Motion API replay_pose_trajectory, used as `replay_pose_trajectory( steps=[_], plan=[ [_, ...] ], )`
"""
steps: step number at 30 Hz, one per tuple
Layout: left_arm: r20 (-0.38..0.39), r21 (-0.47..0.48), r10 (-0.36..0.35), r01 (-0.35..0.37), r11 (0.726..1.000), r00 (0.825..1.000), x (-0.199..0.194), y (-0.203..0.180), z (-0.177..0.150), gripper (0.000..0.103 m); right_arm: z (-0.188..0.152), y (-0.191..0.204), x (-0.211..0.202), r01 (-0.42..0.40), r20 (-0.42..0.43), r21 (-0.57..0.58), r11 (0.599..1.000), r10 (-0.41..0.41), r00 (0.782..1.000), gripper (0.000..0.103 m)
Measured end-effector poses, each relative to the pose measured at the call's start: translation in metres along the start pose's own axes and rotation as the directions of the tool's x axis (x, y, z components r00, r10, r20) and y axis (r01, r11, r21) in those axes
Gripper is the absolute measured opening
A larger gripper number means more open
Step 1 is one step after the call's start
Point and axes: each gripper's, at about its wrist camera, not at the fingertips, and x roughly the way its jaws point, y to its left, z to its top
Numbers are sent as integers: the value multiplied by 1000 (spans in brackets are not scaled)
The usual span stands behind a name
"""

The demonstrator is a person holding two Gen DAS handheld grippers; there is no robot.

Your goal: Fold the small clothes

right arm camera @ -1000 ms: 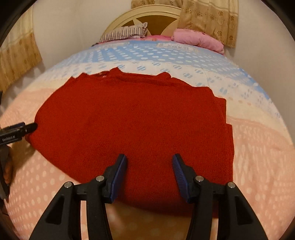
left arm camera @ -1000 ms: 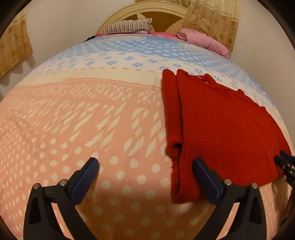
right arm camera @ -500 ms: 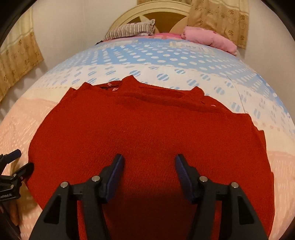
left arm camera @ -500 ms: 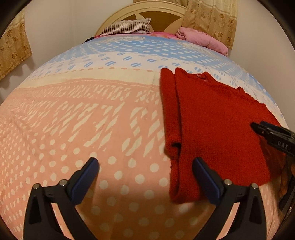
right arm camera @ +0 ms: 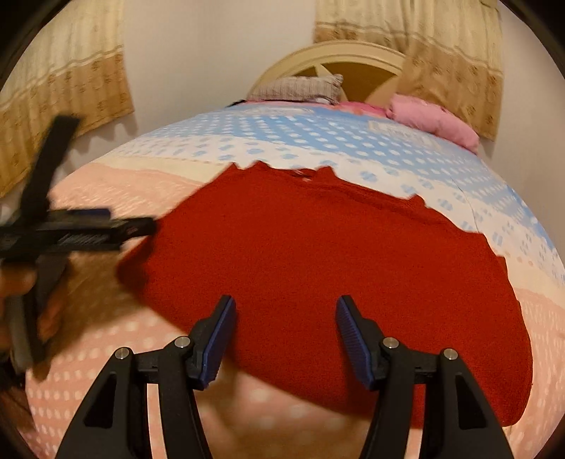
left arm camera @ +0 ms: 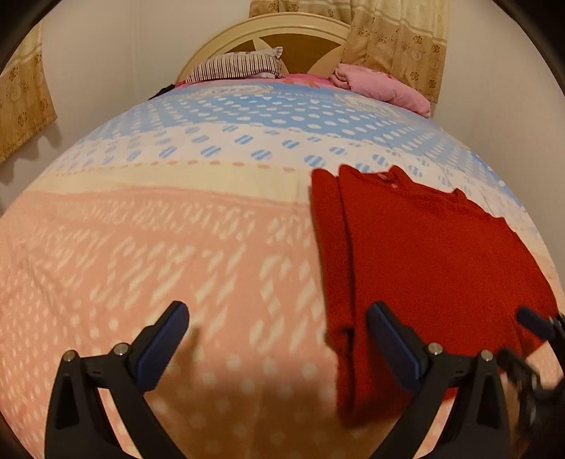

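Left gripper (left arm camera: 277, 335): fingers spread wide, nothing between them. It hangs over the pink, white-dotted part of the bedspread (left arm camera: 176, 247), with its right finger (left arm camera: 392, 340) over the near left edge of the red sweater (left arm camera: 423, 264). In the right wrist view the same gripper (right arm camera: 141, 226) appears blurred at the left side, its tips at the sweater's left edge; contact with the cloth cannot be told.

Red sweater: lies flat on the bedspread, right of the left gripper, neckline toward the far end of the bed. Along its left side a narrow strip of the same red knit, possibly a folded-in sleeve, runs from far to near beside the main panel. In the right wrist view the sweater (right arm camera: 335, 264) fills the middle of the frame, its hem nearest the camera.

Right gripper (right arm camera: 285, 332): fingers parted wide, holding nothing. It hovers just above the sweater's near hem, both blue pads (right arm camera: 219, 339) over red knit. In the left wrist view its tip (left arm camera: 533, 323) shows blurred at the right edge, beside the sweater's near right corner.

Far end of bed: a striped pillow (left arm camera: 236, 65) at left and a pink bundle of bedding (left arm camera: 381, 88) at right, both against the cream headboard (left arm camera: 282, 31). Patterned beige curtains (left arm camera: 395, 39) hang behind.
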Motion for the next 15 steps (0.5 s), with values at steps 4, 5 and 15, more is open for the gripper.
replay_pose_trajectory(
  steps=[4,5,15],
  plan=[
    [3,10,29,-29,1000,1000,11,4,12,103,-3,30,-1,18,17,-120,993,-16,1000,61],
    [4,8,23,-23,1000,1000,11,3,13,103,-4,38,0,28,14,-156,987,-26,1000,61],
    [8,-61,-86,86,994,996,17,2,25,103,-12,88,2,64,39,-362,930,-53,998,61]
  ],
)
